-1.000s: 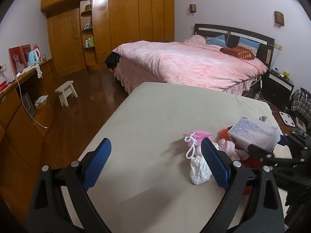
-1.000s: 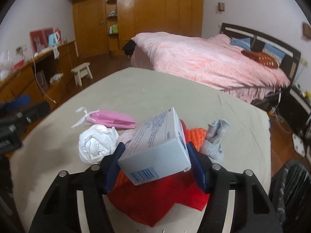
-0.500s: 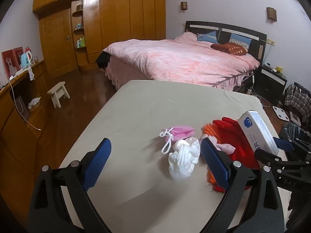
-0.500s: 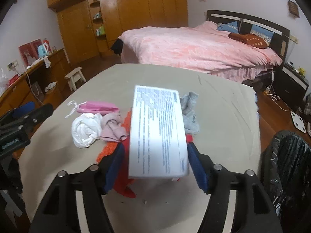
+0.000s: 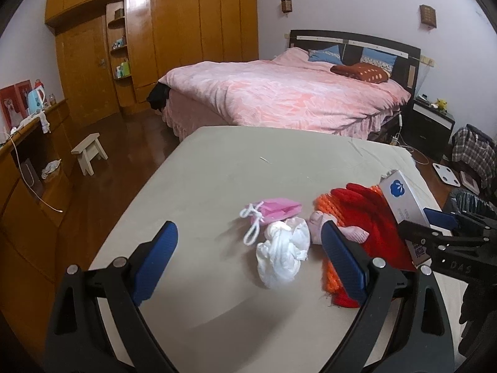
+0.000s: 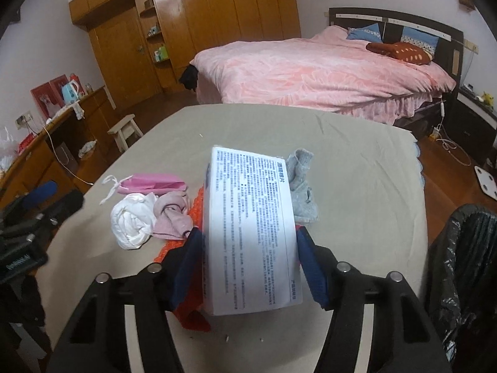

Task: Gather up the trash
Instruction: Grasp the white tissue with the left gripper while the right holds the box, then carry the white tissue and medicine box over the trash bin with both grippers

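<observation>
The right gripper [image 6: 250,267] holds a white box [image 6: 251,233] between its two blue pads, in the lower middle of the right view. Its jaws have just been closing, with the box between them. The box has small print on top and sits above the table [image 6: 357,192], over a red cloth [image 6: 192,317].

The left gripper [image 5: 248,261] has its fingers wide apart with nothing in them, low in the left view. A white wad [image 5: 282,255] lies on the table between them, maybe tissue. A pink mask [image 5: 276,211] lies just behind it. A black bag [image 6: 466,267] is at the right edge.
</observation>
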### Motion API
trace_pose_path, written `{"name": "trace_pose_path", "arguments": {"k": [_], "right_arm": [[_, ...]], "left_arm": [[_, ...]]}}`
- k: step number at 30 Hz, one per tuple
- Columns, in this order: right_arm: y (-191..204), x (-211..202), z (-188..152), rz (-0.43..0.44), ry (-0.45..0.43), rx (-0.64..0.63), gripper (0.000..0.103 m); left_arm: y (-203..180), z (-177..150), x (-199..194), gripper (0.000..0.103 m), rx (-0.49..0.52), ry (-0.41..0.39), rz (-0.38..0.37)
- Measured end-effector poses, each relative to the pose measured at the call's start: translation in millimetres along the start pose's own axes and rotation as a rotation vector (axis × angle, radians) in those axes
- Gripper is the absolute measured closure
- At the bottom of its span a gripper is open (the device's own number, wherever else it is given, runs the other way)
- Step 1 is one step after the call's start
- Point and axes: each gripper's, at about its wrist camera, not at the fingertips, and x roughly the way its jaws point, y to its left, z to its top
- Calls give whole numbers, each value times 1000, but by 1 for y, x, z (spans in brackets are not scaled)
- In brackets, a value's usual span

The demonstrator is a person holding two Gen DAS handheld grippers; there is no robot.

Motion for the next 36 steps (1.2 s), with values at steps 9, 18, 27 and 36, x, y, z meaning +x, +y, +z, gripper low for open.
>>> {"name": "trace_pose_path", "arguments": {"k": [9, 18, 27, 36], "right_arm": [[-6, -25, -4, -32, -52, -17, 42], [-11, -21, -12, -48, -33, -32, 42], [-13, -27, -13, -54, -43, -43, 42], [-13, -51, -15, -60, -72, -66, 42]], "left_arm": [[-27, -18, 20, 29, 43, 50, -36], [-30, -31, 64, 31, 27, 147, 13], [-34, -29, 73, 72, 28, 174, -13], [-40, -32, 19, 73, 26, 112, -41]]}}
